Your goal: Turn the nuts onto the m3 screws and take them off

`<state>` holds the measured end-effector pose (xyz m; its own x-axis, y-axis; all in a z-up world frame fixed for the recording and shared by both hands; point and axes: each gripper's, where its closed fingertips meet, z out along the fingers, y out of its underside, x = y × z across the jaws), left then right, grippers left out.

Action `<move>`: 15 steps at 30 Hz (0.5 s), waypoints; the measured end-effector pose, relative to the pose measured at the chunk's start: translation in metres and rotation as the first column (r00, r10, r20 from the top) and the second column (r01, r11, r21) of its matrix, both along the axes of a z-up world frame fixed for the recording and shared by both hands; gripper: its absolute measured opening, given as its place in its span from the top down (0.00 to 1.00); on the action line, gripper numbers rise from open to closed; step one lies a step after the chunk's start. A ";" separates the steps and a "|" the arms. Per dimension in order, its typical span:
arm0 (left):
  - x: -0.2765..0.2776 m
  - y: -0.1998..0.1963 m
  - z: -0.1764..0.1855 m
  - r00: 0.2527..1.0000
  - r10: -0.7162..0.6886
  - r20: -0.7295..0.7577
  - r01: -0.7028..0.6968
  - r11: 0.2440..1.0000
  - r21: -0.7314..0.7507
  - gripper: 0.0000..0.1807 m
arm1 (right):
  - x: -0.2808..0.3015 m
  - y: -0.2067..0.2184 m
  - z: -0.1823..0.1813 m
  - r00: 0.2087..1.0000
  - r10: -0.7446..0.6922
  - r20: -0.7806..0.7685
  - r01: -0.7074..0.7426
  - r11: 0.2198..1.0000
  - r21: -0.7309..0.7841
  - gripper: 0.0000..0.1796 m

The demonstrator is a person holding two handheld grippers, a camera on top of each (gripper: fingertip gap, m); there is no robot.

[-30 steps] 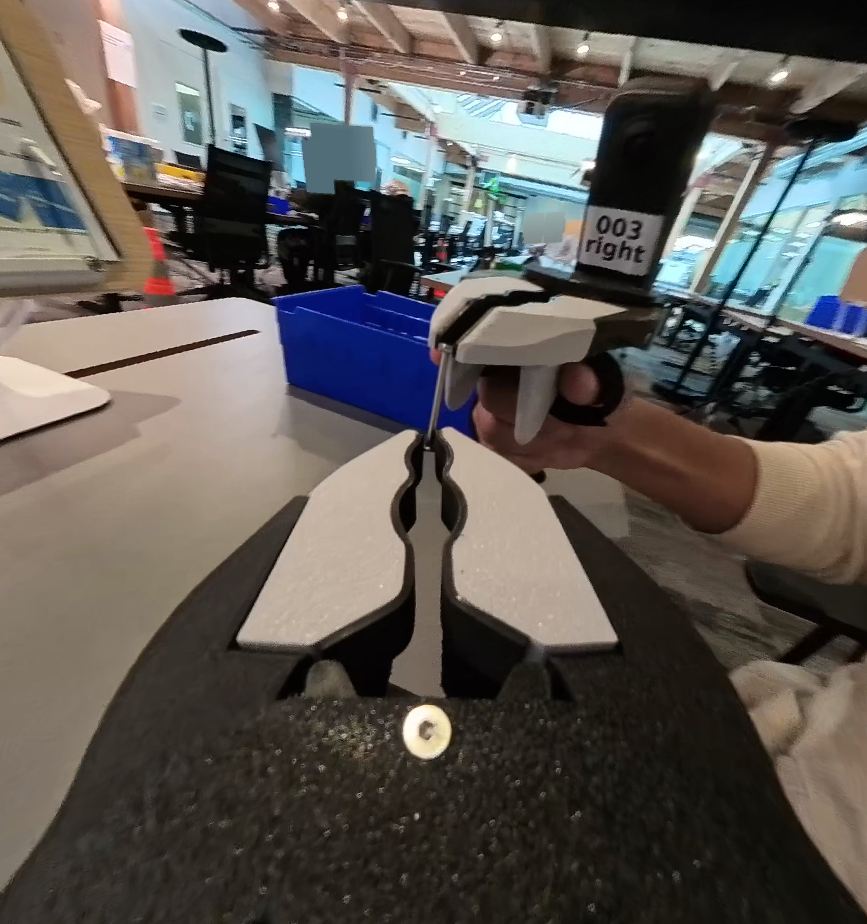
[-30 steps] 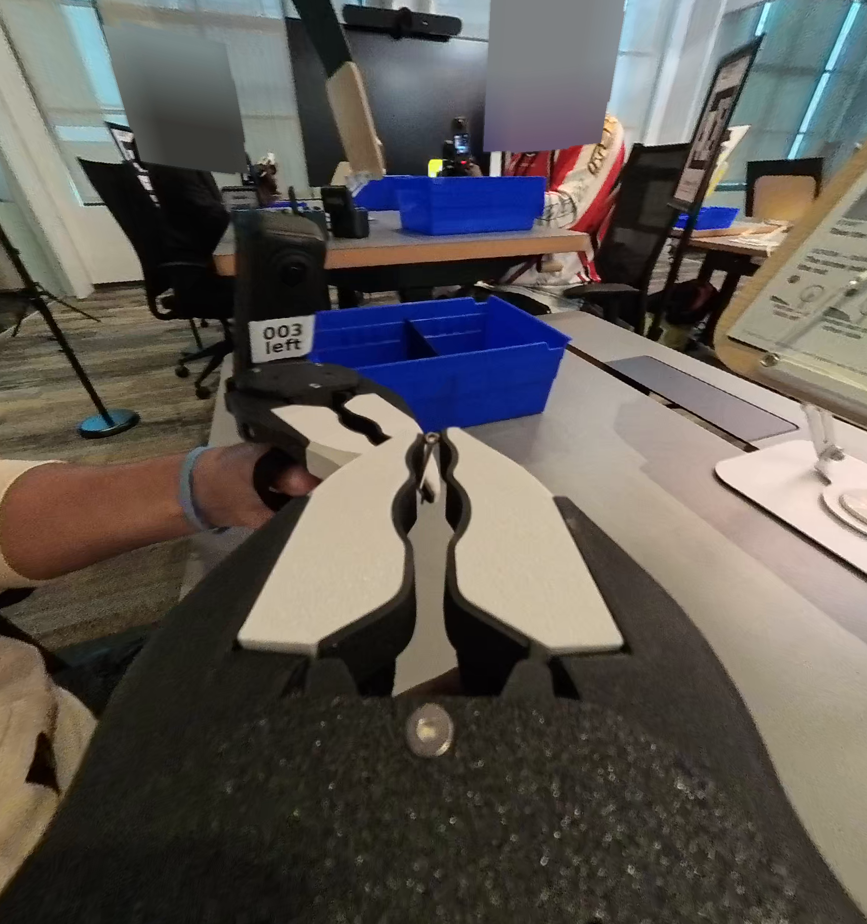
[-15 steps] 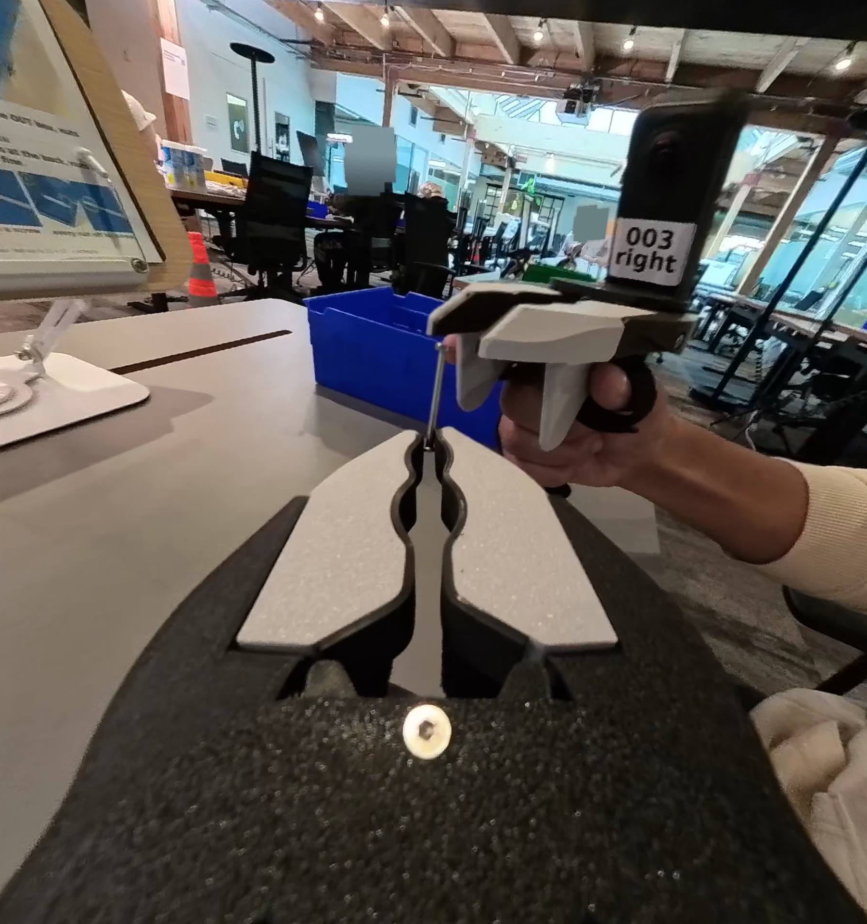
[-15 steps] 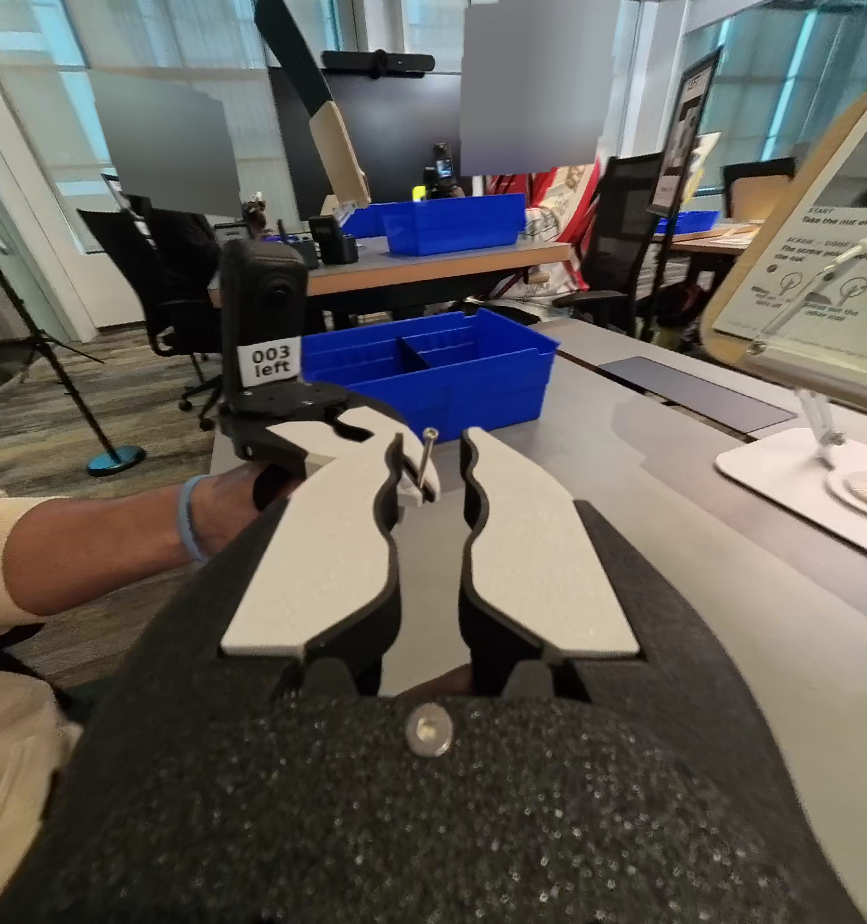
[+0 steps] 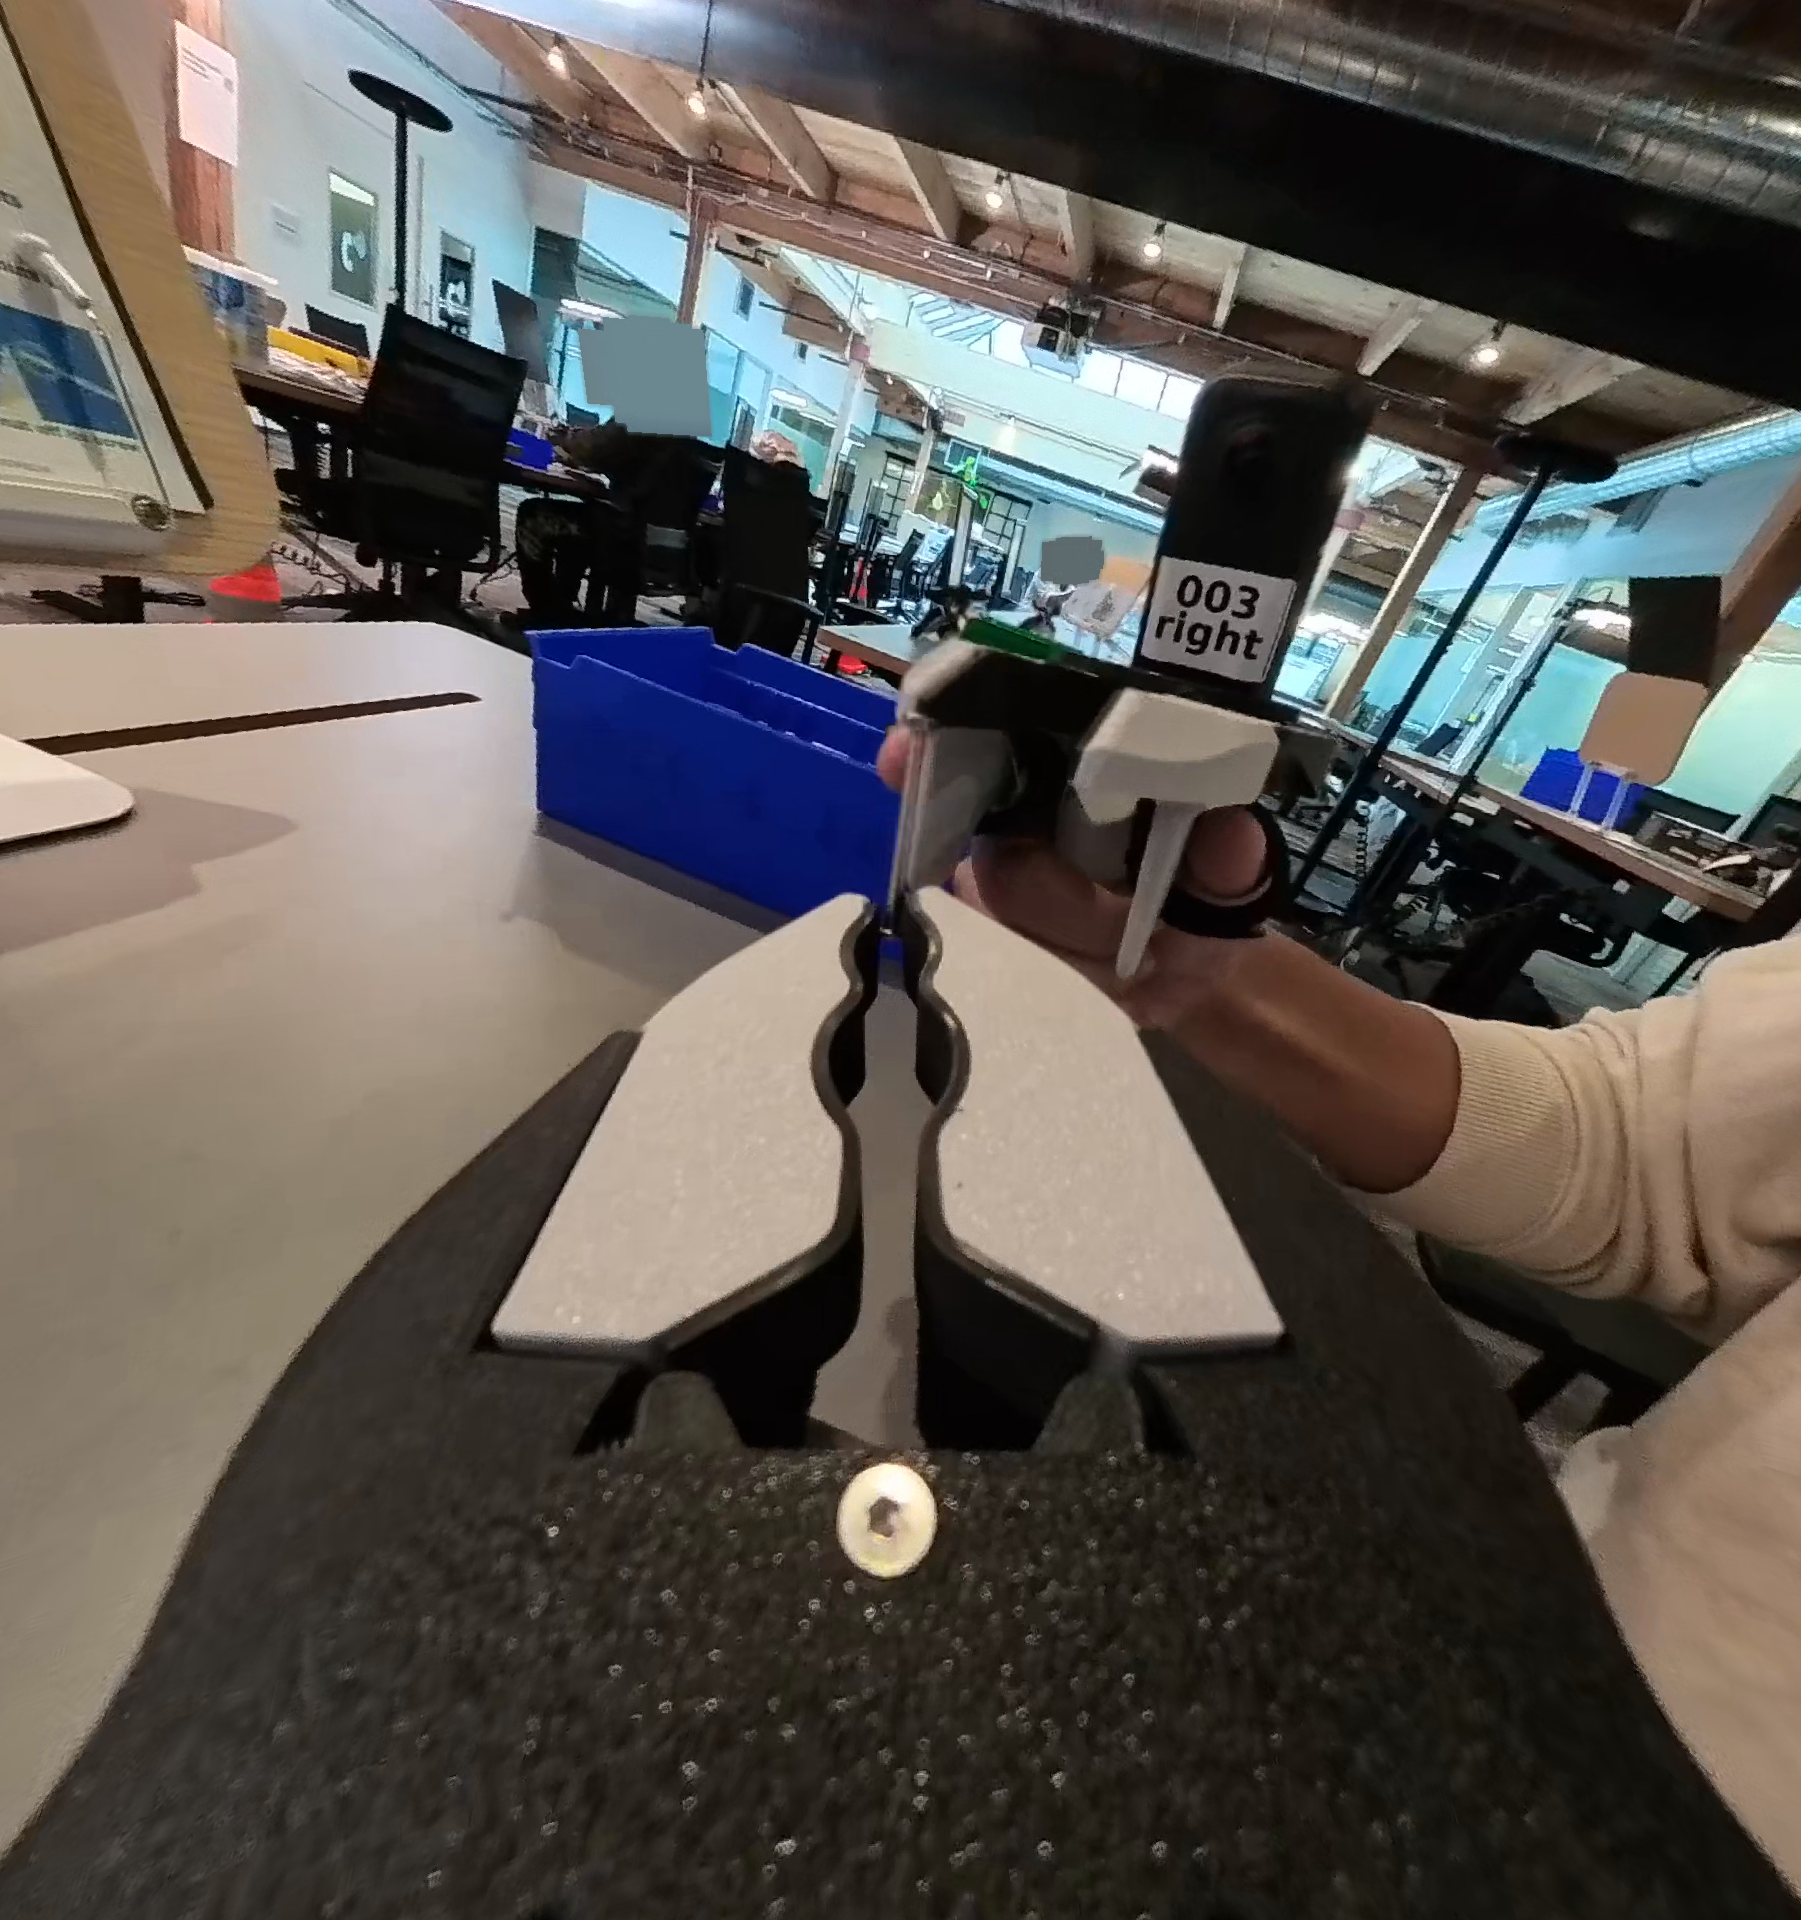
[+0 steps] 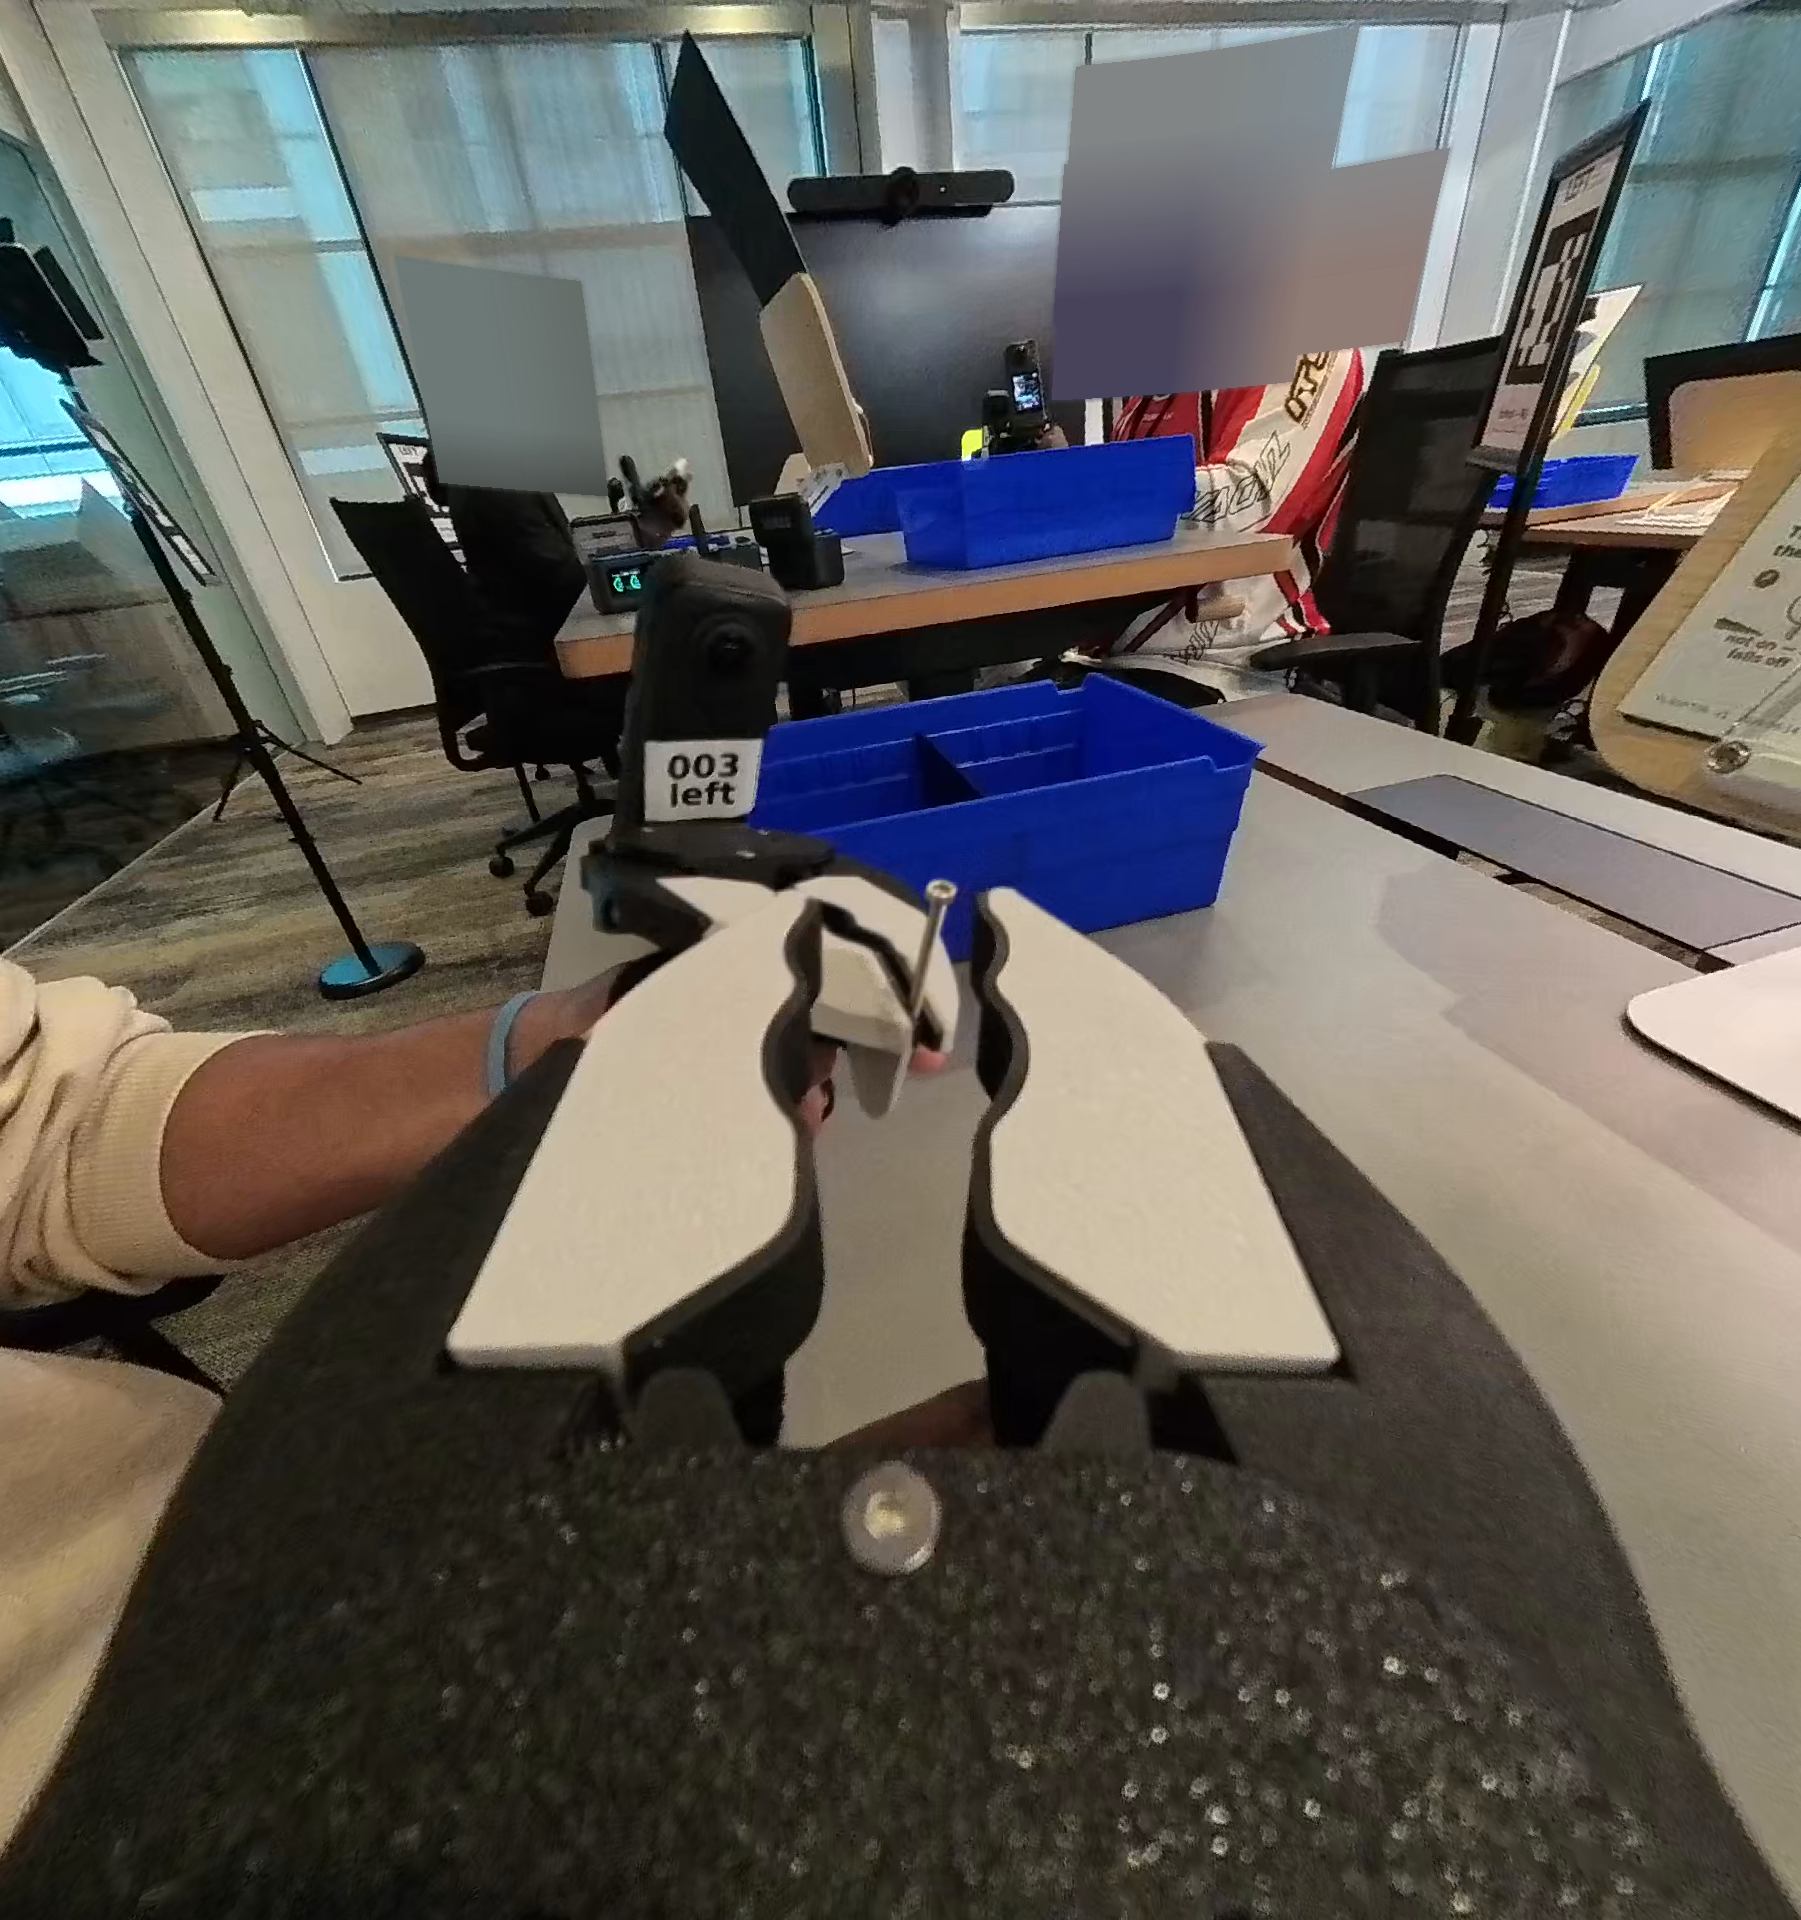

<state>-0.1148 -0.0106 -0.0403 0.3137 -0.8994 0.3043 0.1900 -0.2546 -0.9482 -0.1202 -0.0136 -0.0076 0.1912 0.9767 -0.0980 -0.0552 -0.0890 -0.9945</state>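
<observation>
My left gripper [image 5: 894,920] is shut on the lower end of a thin metal m3 screw [image 5: 904,821], which stands nearly upright from its fingertips. In the right wrist view the same screw [image 6: 927,951] rises from the left gripper [image 6: 911,1023], with its head at the top. My right gripper [image 6: 896,925] is open, one finger on each side of the screw and not touching it. It also shows in the left wrist view [image 5: 1041,831], open, held by a hand just behind the screw. No nut shows clearly in either view.
A blue divided bin [image 6: 1031,821] stands on the grey table [image 6: 1395,1039] just beyond both grippers; it also shows in the left wrist view [image 5: 688,769]. A white stand base [image 6: 1758,1029] and a tilted instruction board [image 6: 1758,603] are at the table's side. Chairs and other desks lie beyond.
My right gripper was shut on the upper part of the screw one second ago; it has opened and drawn back a little. My left gripper has kept its hold on the screw.
</observation>
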 end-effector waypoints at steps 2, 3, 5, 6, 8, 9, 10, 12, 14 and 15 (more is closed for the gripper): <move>0.003 -0.003 0.000 1.000 -0.014 -0.011 0.014 1.000 0.008 0.98 | -0.004 -0.002 0.001 1.000 0.015 0.006 -0.015 1.000 -0.002 0.85; 0.004 -0.003 0.000 1.000 -0.011 -0.014 0.011 1.000 0.011 0.98 | -0.006 -0.003 0.000 1.000 0.021 0.013 -0.021 1.000 -0.002 0.85; 0.003 -0.002 0.000 1.000 -0.004 -0.011 0.004 1.000 0.005 0.98 | -0.008 -0.004 0.000 1.000 0.015 0.021 -0.015 1.000 0.005 0.83; 0.003 -0.001 -0.001 1.000 -0.004 -0.010 0.004 1.000 0.002 0.98 | -0.007 -0.004 -0.001 1.000 0.015 0.025 -0.015 1.000 0.003 0.83; 0.001 0.001 -0.001 1.000 0.006 -0.007 -0.006 1.000 -0.001 0.98 | -0.005 -0.004 -0.002 1.000 0.013 0.024 -0.013 1.000 0.000 0.83; 0.000 0.001 -0.001 1.000 0.009 -0.004 -0.009 1.000 -0.004 0.98 | -0.003 -0.005 -0.001 1.000 0.020 0.017 -0.020 1.000 0.002 0.85; -0.001 0.002 0.000 1.000 0.012 -0.001 -0.012 1.000 -0.008 0.98 | -0.002 -0.004 0.000 1.000 0.016 0.007 -0.016 1.000 -0.001 0.85; -0.001 0.002 0.001 1.000 0.013 0.009 -0.013 1.000 -0.004 0.98 | -0.002 0.000 0.000 1.000 0.003 0.011 -0.002 1.000 -0.005 0.84; 0.001 -0.002 0.003 1.000 -0.015 0.015 0.015 1.000 -0.004 0.98 | -0.006 -0.001 0.000 1.000 0.010 0.010 -0.010 1.000 -0.007 0.82; 0.003 -0.004 0.002 1.000 -0.026 0.011 0.026 1.000 0.000 0.98 | -0.008 -0.003 0.000 1.000 0.025 0.014 -0.025 1.000 -0.010 0.82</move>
<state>-0.1119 -0.0148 -0.0379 0.2871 -0.9070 0.3081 0.1934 -0.2601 -0.9460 -0.1279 -0.0167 -0.0077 0.1683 0.9801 -0.1055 -0.0389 -0.1004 -0.9942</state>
